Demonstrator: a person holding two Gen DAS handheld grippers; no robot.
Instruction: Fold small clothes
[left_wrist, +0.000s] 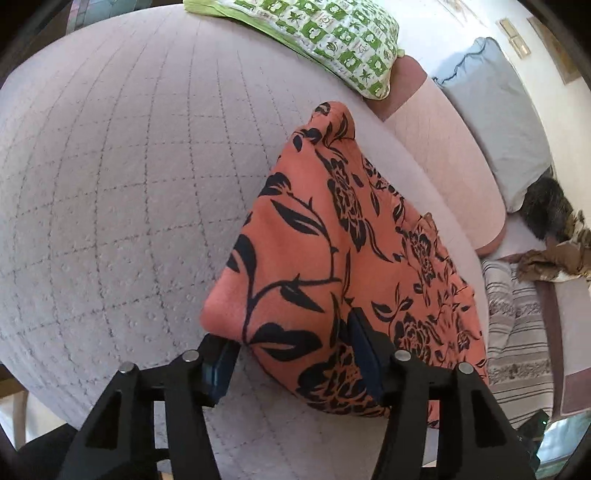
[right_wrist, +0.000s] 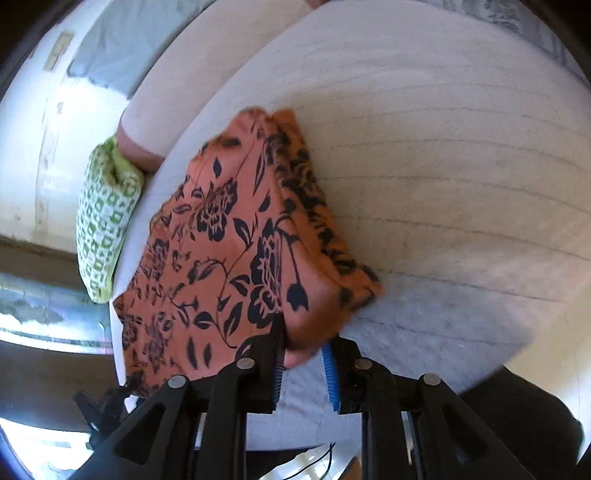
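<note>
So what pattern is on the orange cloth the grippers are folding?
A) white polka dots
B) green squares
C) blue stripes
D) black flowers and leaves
D: the orange cloth lying on the quilted pad is printed all over with black flowers and leaves; the green squares are on the pillow behind it.

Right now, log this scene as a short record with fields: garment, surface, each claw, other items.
garment: orange floral cloth, folded into a thick wedge
surface: pale quilted mattress
left claw: open, the cloth's near corner lies between its fingers, pads not pressing it
right claw: open, a tip of the cloth's corner in the gap
other items: green patterned pillow at the mattress's far edge; grey pillow beyond
</note>
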